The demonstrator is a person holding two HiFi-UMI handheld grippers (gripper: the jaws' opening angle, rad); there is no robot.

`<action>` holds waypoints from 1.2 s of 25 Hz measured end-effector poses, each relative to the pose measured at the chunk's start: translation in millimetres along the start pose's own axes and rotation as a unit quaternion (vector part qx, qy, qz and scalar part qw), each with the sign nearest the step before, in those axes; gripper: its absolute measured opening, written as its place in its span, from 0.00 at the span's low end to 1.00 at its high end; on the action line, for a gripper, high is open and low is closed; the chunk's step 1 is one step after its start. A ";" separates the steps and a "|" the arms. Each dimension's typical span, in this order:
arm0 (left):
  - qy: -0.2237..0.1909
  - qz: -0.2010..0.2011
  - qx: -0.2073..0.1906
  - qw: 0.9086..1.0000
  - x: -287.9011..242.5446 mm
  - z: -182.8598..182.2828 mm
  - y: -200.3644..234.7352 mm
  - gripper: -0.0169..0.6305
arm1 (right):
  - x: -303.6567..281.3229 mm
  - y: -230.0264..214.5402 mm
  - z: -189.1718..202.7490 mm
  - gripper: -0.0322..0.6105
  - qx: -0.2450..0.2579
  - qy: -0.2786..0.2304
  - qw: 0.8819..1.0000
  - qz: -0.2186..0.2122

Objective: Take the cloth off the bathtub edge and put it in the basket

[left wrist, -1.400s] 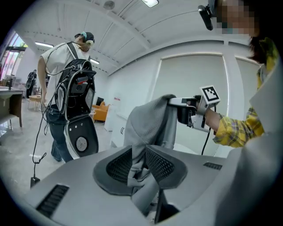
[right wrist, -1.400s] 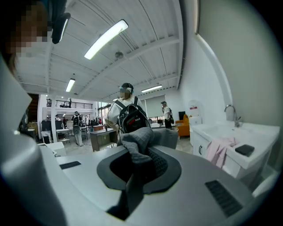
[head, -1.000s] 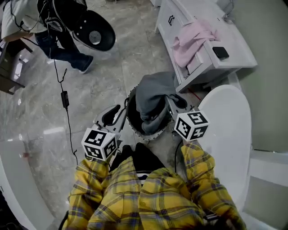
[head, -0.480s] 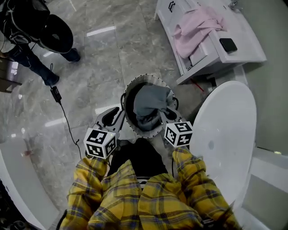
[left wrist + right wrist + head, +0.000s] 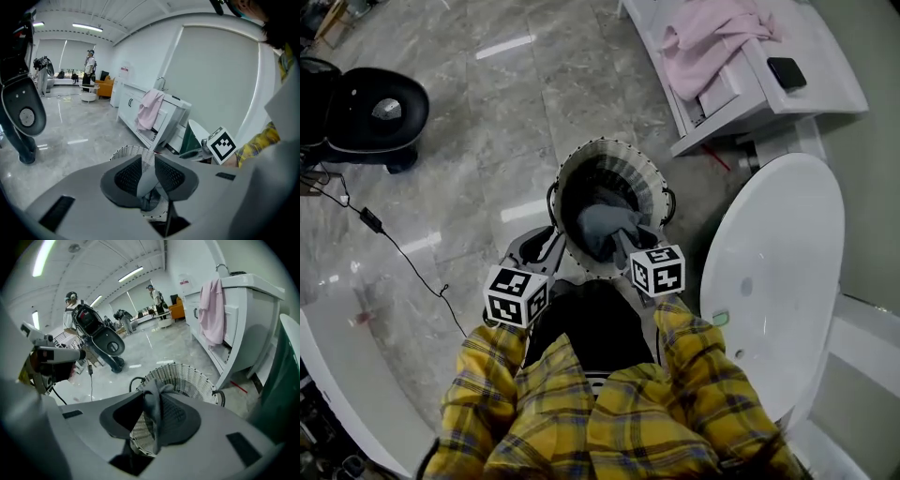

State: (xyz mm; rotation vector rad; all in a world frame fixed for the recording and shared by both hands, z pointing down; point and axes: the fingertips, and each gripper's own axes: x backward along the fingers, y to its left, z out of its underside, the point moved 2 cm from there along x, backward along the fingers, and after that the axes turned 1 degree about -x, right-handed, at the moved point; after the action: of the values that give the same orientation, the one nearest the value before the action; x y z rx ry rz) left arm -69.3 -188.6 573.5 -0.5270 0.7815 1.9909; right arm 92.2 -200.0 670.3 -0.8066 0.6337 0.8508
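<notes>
The grey cloth (image 5: 602, 228) lies bunched inside the round wicker basket (image 5: 649, 178) on the floor. My right gripper (image 5: 630, 246) hangs over the basket's near rim. In the right gripper view its jaws (image 5: 149, 392) are opening, and a fold of the cloth (image 5: 153, 414) still hangs between them against the right pad, with a gap on the other side. My left gripper (image 5: 546, 246) sits at the basket's near-left rim. Its jaws (image 5: 147, 157) stand slightly apart, with the basket (image 5: 125, 151) showing beyond them. The white bathtub (image 5: 787, 234) is at the right.
A white cabinet (image 5: 825, 94) at top right carries a pink towel (image 5: 712, 42) and a black phone (image 5: 787, 73). A black machine (image 5: 366, 111) stands at the left, its cable (image 5: 398, 253) trailing over the marble floor. People stand far off in the right gripper view.
The grey cloth, held high above the basket a second ago, has sunk down into it. My right gripper came down with it. The person at upper left is out of the head view.
</notes>
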 end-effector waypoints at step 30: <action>-0.112 0.049 -0.010 0.992 78.1 -43.3 -31.6 0.14 | 139.4 71.6 -56.7 0.11 -0.013 -0.197 0.980 0.033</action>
State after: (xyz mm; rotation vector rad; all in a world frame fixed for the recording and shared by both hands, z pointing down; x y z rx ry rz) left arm -78.6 -160.2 483.5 -0.2743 0.6592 2.1061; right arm 94.5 -161.5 508.2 -0.6177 0.3007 1.0475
